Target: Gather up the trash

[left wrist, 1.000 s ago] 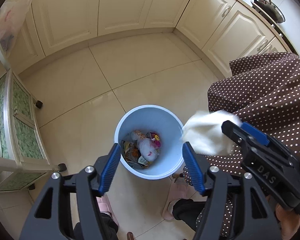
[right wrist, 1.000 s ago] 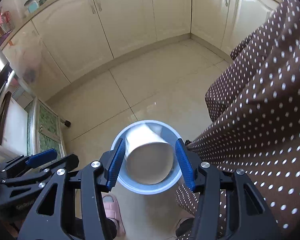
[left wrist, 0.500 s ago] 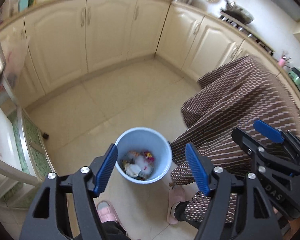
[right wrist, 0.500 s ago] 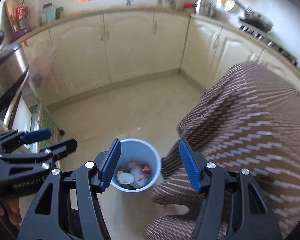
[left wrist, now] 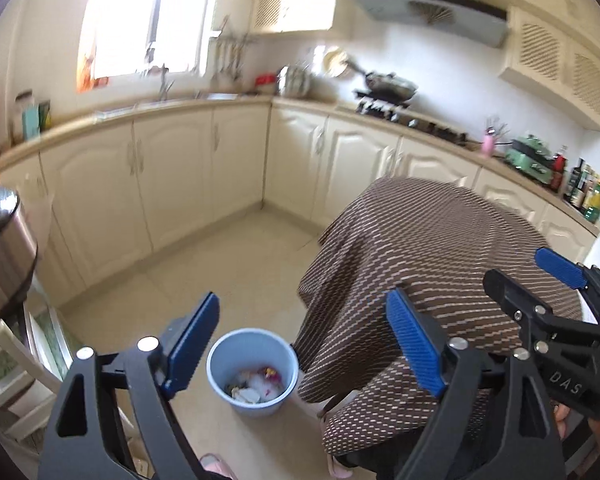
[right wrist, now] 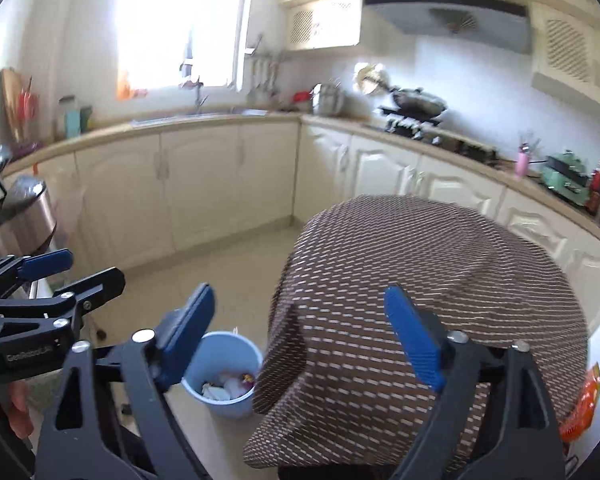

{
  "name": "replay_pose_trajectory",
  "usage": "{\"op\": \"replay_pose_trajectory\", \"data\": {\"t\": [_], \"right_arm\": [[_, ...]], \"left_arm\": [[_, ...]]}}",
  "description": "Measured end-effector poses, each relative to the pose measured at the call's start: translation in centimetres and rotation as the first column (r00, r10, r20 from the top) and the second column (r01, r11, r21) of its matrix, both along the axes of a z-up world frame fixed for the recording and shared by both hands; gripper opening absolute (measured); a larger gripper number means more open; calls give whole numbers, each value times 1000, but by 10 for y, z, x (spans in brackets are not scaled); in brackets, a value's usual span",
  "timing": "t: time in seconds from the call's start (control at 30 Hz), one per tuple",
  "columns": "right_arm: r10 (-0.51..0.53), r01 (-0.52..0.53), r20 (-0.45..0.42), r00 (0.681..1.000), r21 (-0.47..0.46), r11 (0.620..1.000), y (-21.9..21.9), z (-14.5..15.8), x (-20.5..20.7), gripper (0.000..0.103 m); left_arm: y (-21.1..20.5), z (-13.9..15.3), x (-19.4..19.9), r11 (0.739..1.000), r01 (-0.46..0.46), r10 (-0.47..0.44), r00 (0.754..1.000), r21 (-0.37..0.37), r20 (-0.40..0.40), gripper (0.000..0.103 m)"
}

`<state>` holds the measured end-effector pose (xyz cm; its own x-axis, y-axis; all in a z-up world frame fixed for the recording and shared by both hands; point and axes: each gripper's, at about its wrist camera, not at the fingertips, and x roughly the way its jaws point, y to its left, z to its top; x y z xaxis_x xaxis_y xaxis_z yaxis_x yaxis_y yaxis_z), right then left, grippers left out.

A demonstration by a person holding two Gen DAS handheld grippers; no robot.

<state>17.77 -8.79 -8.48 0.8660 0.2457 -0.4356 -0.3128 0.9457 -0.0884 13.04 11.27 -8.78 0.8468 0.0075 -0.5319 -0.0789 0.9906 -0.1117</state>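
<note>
A light blue trash bin (left wrist: 253, 372) stands on the tiled floor below me, with crumpled paper and colourful wrappers inside; the right wrist view shows the bin (right wrist: 222, 376) low and left of centre. My left gripper (left wrist: 304, 344) hangs high above it, its jaws opening, nothing between the blue pads. My right gripper (right wrist: 300, 340) is also raised, its jaws opening and empty. An orange wrapper (right wrist: 580, 404) lies on the white surface at the right edge. The right gripper (left wrist: 532, 280) shows at the right of the left wrist view, the left gripper (right wrist: 52, 276) at the left of the right one.
A table under a brown dotted cloth (left wrist: 428, 264) fills the right side beside the bin. Cream cabinets (left wrist: 172, 176) and a counter run along the back, with a stove and pan (left wrist: 384, 88). A steel bin (left wrist: 0, 248) stands at left. A pink slipper (left wrist: 216, 466) shows below.
The white paper cup that was between the right jaws has dropped into the bin. Both grippers rose well above the bin, tilted up toward the kitchen, and their jaws spread wider.
</note>
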Motion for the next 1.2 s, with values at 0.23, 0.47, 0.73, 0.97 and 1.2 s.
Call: {"op": "replay_pose_trajectory", "data": {"t": [0.23,0.47,0.73,0.97,1.2], "right_arm": [[-65,61,98,993,47,997,-41,28,-49,90],[-108,97,190,976,67,993,-69,50,-91,91],[-128,107,257,958,93,990,-91,69,-126,95],[-130,101,275,953,115,988,-103,76,-142,95],[-123,89,279,952,131,987,-109,79,-145,95]], "left_arm": [[-48,43,-49,998,41,-48,991,56,127,91],[-81,72,-90,993,76,-94,972,88,217,92],[-103,97,-126,990,99,-126,949,105,288,92],[-114,110,-144,990,96,-127,936,108,329,93],[-119,113,-149,989,98,-130,931,110,342,93]]}}
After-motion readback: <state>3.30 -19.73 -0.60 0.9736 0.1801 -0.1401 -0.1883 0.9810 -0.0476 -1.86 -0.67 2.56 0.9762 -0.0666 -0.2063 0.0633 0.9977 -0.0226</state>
